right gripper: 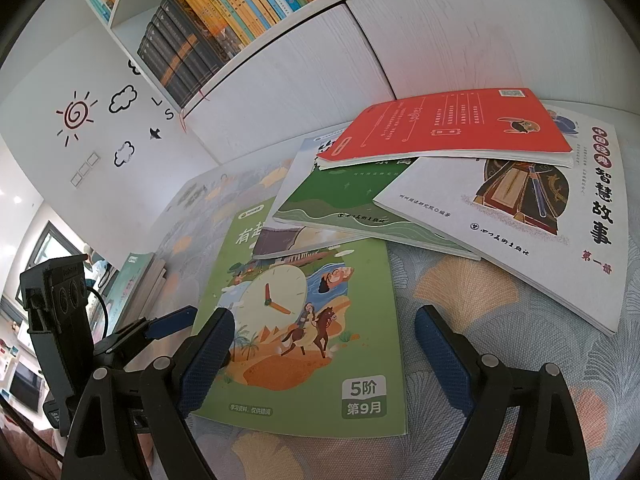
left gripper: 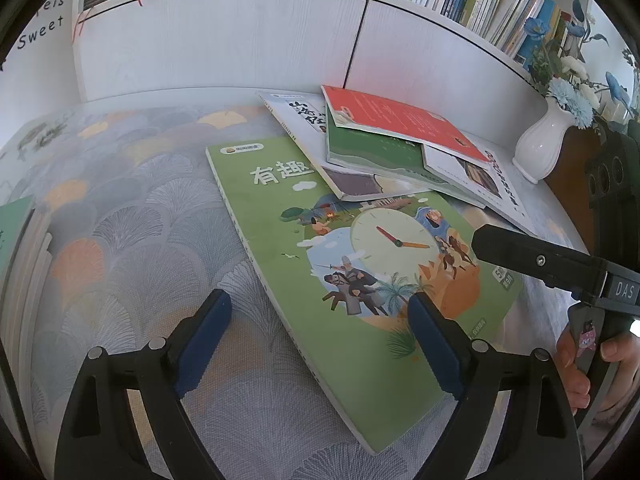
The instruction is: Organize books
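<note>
Books still in a messy heap on the patterned tablecloth, so most of the tidying left to do. Green clock book flat at the bottom, cover up, nearest to both claws. Red book on top of the heap, lying across a dark green book and a white story book, all crooked and pointing different ways. Maybe a start made already: small neat pile off to the left edge of the table, but hard to tell. Long side of the clock book running from close to the claws away toward the white cabinet, title end far, slanted a bit to the left in the left view. Left gripper wide open, holding nothing, one pad over the clock book, the other over bare cloth. Right gripper wide open too, empty, hanging just over the near end of the same book.
</note>
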